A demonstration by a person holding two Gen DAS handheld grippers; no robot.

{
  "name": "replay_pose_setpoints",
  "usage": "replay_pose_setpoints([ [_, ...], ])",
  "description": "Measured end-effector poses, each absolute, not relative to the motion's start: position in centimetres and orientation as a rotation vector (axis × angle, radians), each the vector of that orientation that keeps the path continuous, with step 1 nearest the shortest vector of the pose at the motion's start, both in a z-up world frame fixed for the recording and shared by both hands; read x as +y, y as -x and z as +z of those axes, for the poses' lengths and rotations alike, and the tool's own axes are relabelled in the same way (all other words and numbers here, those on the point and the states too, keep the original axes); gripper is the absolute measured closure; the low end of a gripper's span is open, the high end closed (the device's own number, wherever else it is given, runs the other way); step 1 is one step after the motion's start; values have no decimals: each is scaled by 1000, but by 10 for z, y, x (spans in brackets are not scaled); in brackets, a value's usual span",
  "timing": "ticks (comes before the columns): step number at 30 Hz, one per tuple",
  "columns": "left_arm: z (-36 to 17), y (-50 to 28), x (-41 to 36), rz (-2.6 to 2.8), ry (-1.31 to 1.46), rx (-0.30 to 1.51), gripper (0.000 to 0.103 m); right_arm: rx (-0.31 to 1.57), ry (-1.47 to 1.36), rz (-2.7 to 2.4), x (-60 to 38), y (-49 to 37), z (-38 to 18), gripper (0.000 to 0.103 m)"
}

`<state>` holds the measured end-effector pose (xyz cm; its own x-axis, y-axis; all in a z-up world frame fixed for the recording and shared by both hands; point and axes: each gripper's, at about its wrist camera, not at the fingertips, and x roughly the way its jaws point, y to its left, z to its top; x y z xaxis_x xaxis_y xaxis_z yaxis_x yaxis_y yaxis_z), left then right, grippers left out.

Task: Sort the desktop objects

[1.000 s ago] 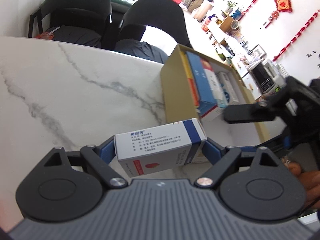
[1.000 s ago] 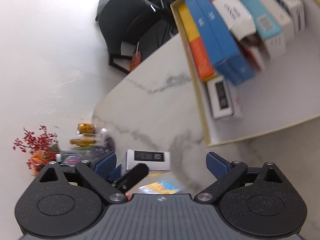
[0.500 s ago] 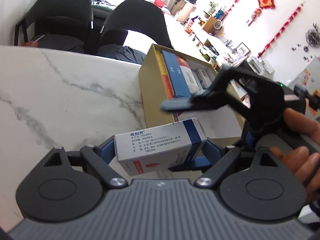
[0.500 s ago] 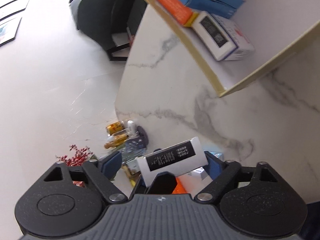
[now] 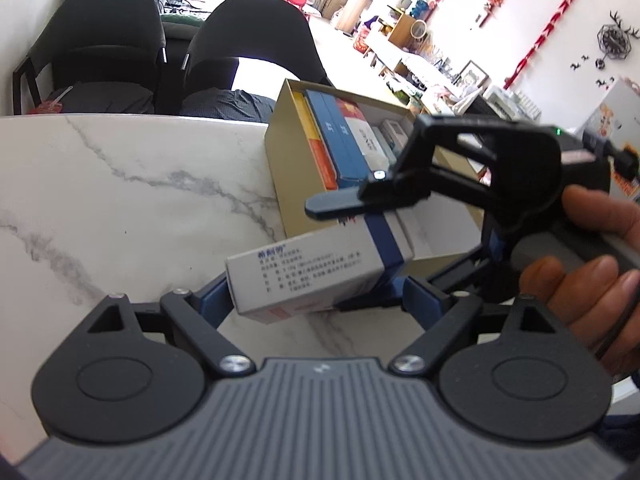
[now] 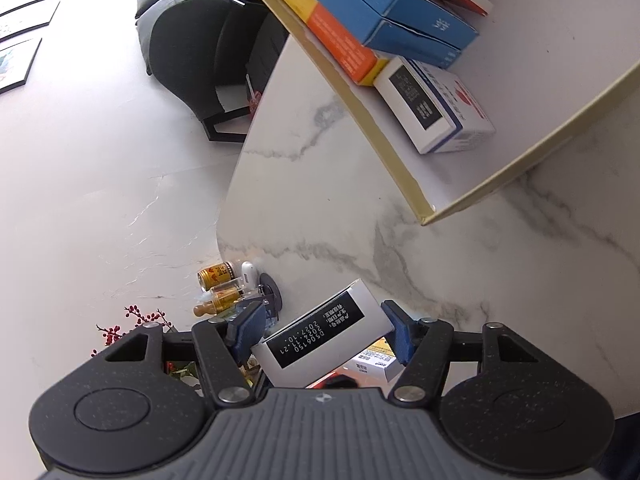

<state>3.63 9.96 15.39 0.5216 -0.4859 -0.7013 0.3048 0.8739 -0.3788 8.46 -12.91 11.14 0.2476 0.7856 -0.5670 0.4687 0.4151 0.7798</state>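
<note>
Moved: our right tongs point(image 6: 324, 332) came down around the box point(image 5: 320, 268)
Right tongs: closing on the box
Left tongs point(image 5: 316, 296): we hold the box

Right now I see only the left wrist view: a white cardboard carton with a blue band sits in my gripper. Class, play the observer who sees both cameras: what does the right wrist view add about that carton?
Observer: The white cardboard carton has a black label with white date print on the end that faces the right camera.
Operator: Is the right gripper on it?
Observer: The right gripper has that end between its blue pads and its jaws are closing. I cannot tell whether they press yet.
Operator: Anything beneath it?
Observer: A small yellow-and-white box shows just under the carton, over the white marble table.
</note>
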Motion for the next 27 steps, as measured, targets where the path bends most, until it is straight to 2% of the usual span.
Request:
replay_pose_setpoints([
  [7, 154, -38, 103, -470, 249, 919, 12, 1366, -1171, 339, -126, -88, 116, 37],
  [17, 158, -39, 106, -450, 248, 927, 10, 1230, -976, 392, -131, -96, 153, 37],
  [27, 167, -39, 95, -466, 233, 909, 7, 1175, -935, 433, -140, -96, 166, 37],
])
